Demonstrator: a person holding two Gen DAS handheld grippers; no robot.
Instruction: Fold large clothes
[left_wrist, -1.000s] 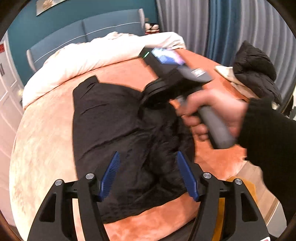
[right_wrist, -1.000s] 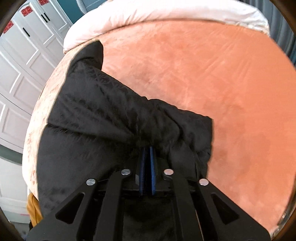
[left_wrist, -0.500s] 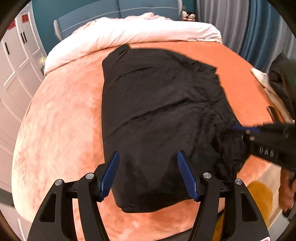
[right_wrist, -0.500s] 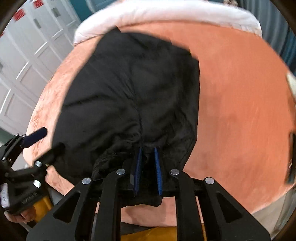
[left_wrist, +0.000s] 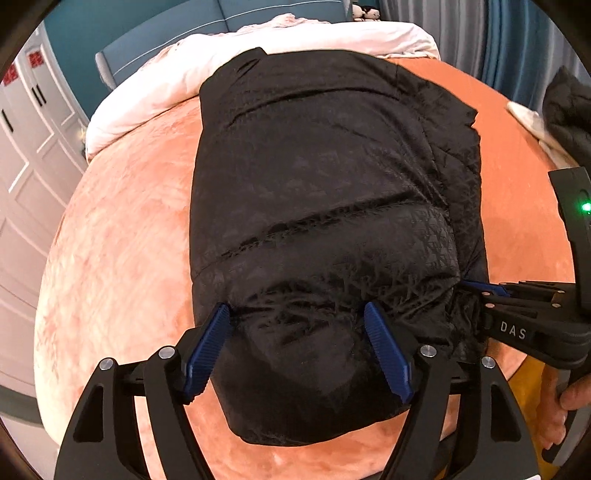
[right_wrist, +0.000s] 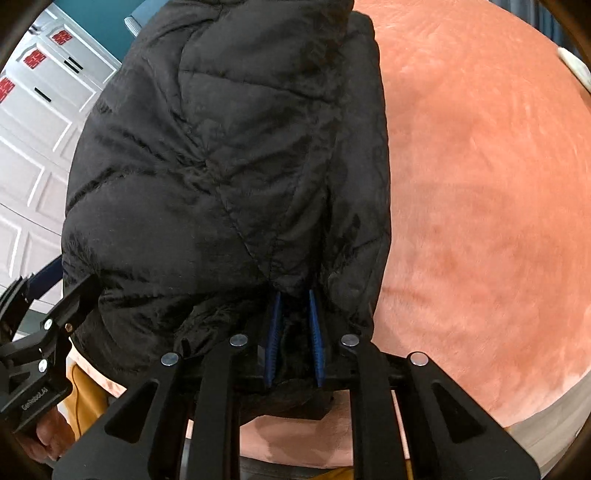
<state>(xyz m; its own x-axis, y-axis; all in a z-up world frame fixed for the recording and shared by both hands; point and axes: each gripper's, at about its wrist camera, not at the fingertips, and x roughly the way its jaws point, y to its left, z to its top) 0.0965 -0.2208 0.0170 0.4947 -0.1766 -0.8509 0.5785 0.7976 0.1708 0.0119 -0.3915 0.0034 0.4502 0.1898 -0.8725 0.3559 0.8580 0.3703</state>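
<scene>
Here the left gripper (left_wrist: 297, 345) gapes over the black jacket (left_wrist: 332, 206), whose hem the right gripper (right_wrist: 294, 332) pinches.

The jacket (left_wrist: 325, 206) is black with a faint quilted diamond pattern, lying on a salmon-orange plush blanket (left_wrist: 122, 251). Both grippers are black with ribbed blue pads (left_wrist: 207, 347). Behind, a white duvet (left_wrist: 155, 85) meets a teal wall (left_wrist: 85, 33).

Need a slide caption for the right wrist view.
Right gripper clamps black quilted jacket hem over orange bedspread.
</scene>
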